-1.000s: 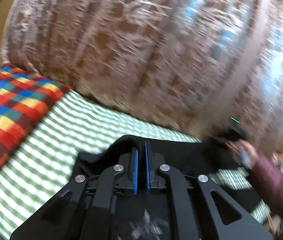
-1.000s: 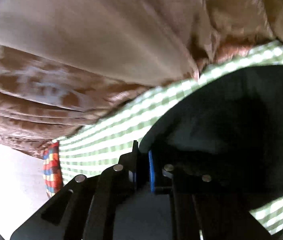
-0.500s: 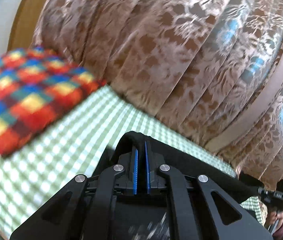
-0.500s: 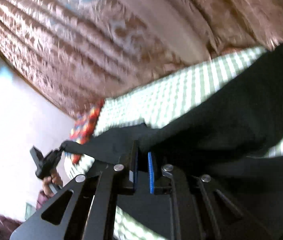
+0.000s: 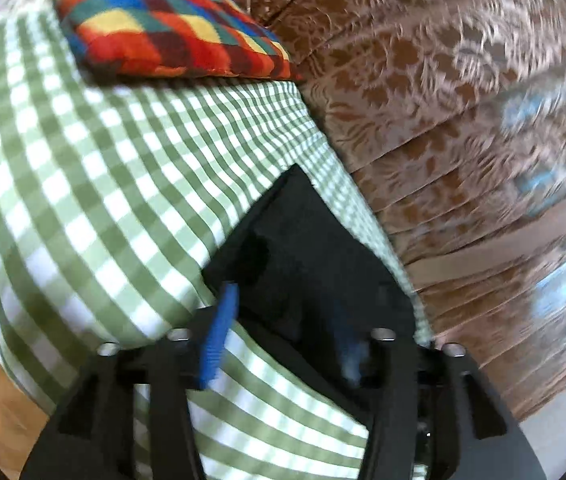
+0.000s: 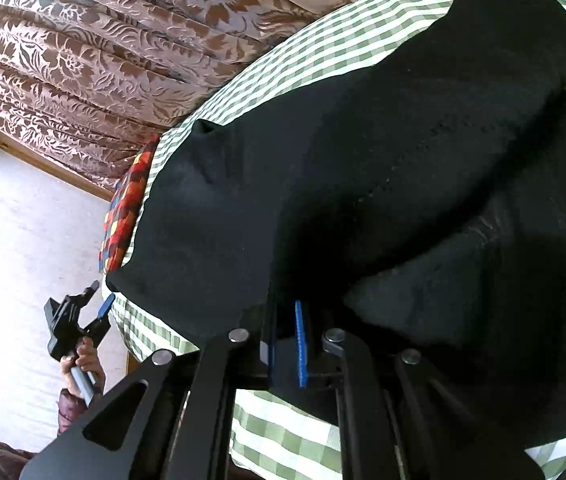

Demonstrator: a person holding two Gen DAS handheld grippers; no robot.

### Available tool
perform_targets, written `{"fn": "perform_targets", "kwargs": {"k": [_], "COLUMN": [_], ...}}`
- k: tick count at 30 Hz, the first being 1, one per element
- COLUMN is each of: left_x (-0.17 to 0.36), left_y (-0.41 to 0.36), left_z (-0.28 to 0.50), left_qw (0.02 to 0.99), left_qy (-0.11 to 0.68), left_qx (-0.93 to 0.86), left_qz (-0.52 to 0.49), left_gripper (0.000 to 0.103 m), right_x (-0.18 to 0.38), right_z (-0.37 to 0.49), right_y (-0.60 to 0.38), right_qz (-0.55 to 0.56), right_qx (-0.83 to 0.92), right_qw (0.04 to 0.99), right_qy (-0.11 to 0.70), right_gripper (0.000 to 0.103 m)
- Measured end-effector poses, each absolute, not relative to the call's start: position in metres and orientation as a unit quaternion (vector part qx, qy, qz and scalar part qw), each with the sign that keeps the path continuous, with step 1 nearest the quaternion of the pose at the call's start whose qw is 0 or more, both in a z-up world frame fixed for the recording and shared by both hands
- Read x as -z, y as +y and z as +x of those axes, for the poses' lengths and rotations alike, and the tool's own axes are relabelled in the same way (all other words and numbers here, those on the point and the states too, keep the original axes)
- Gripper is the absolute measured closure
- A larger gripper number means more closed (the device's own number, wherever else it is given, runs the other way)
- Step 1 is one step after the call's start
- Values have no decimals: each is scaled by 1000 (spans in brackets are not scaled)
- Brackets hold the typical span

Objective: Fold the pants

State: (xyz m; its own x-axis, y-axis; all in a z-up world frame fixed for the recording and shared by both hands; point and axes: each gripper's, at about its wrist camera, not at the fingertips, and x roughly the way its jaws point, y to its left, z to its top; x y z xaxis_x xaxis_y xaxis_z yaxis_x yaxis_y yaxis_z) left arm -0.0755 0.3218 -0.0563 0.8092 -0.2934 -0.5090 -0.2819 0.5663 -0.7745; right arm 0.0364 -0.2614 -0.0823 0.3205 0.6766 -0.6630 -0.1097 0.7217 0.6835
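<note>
- so the left gripper just let go. A second ago its blue pads were pinched shut on the cloth, now they're spread wide with nothing between them, and the whole view has swung down toward the bed
- the right gripper hasn't let go though. It's still clamped narrow on an edge of the black pants, same as before
- pants are lying on the green checked bedsheet. From the right fingers they spread out ahead and up, long axis running from far right down toward the left, where the other hand is
- from the left fingers, a corner of the pants sits just ahead, poking forward between the open pads and a bit to the right side, flat on the sheet
- left gripper is just beside that end, tilted down at it, so I'd guess it's the one to re-grab
- colourful checked pillow is well ahead of it, out of the way
</note>
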Motion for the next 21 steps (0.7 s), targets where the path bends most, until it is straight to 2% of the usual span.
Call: {"fn": "perform_targets", "kwargs": {"k": [2,4,5,8,10,11,12,13,14,15,17,21], "left_x": [53,51,51,51,55,56,57,57,54,48,27,-48], "left_y": [318,314,312,308,308,308,308,308,309,309,307,291], "left_z": [-80,-79,-76,-61,-48,-41,-35,-29,-21,-15,-2,17], "left_qw": [828,827,825,821,814,810,808,806,806,810,829,896], "left_qy": [300,298,300,308,330,340,345,352,356,347,321,216], "left_qx": [11,20,22,21,0,-8,-14,-21,-27,-25,-6,67], "left_qz": [-473,-476,-479,-481,-479,-478,-477,-475,-473,-472,-459,-383], "left_gripper": [53,49,47,47,47,49,63,74,89,95,97,97], "right_x": [83,81,82,81,82,83,84,84,84,83,73,32], "right_z": [38,37,37,41,44,47,48,49,51,52,56,57], "right_y": [-263,-261,-261,-259,-260,-260,-260,-260,-260,-260,-261,-270], "right_qz": [280,293,300,317,336,342,343,339,332,330,322,326], "right_qx": [-260,-266,-267,-273,-274,-272,-270,-262,-255,-253,-254,-275], "right_qw": [760,753,749,740,731,728,727,731,734,736,747,784], "right_qy": [526,526,526,526,526,528,530,531,534,534,524,451], "right_gripper": [92,83,82,73,71,71,78,89,93,96,97,97]}}
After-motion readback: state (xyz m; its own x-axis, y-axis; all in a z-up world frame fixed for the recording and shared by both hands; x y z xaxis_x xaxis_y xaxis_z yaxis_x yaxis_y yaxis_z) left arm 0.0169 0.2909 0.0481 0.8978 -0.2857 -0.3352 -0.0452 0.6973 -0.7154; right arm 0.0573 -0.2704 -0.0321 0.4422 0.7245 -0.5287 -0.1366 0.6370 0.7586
